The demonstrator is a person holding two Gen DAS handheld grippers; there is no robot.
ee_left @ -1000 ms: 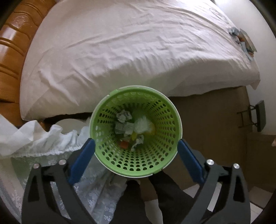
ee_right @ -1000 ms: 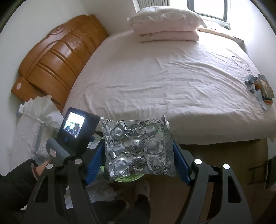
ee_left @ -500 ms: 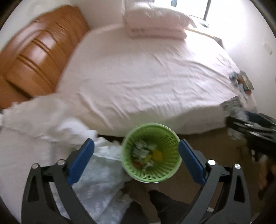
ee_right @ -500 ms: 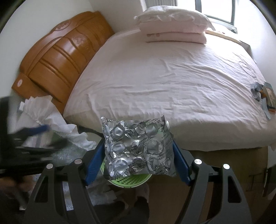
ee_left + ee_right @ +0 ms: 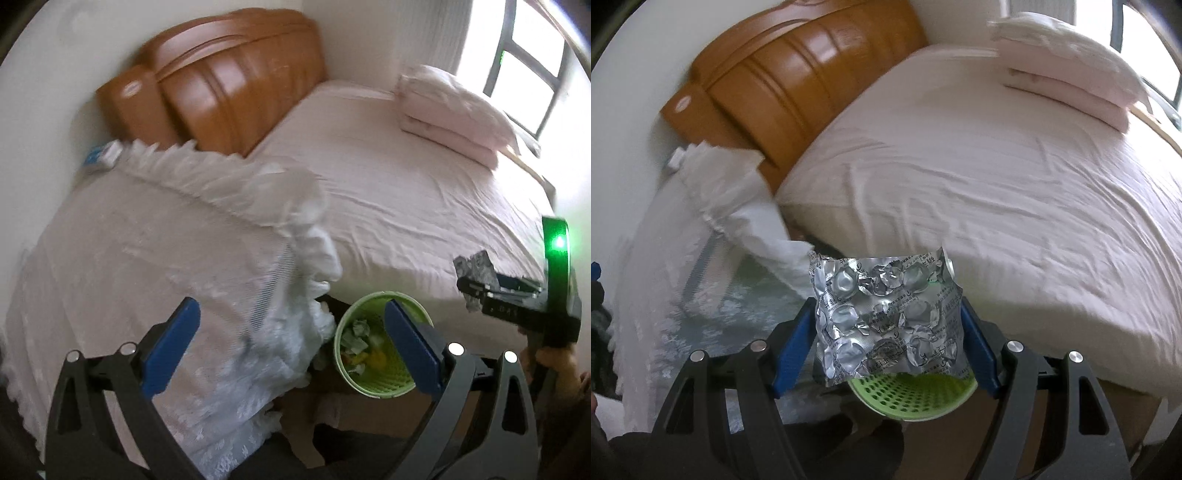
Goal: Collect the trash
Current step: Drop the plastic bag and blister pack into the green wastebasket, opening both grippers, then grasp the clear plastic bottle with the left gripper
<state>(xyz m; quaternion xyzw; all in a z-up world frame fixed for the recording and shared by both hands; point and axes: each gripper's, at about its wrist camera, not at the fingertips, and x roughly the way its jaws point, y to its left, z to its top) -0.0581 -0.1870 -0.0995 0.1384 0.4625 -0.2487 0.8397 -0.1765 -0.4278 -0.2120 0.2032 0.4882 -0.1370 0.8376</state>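
A green perforated waste basket (image 5: pixel 384 384) stands on the floor between the bed and a lace-covered stand; crumpled paper and scraps lie inside it. It also shows in the right wrist view (image 5: pixel 912 395), mostly hidden. My right gripper (image 5: pixel 886 339) is shut on a crumpled silver blister pack (image 5: pixel 886 317) and holds it above the basket; the pack also shows in the left wrist view (image 5: pixel 474 267). My left gripper (image 5: pixel 291 347) is open and empty, raised to the left of the basket over the stand.
A bed with a pale pink sheet (image 5: pixel 406 206) fills the middle and right. Folded pillows (image 5: pixel 450 110) lie at its far side. A wooden headboard (image 5: pixel 229 85) stands by the wall. A white lace cloth (image 5: pixel 166 258) covers the stand on the left.
My left gripper has pulled up and to the left, away from the basket, which now looks smaller. My right gripper, still holding the blister pack, has shifted over the basket.
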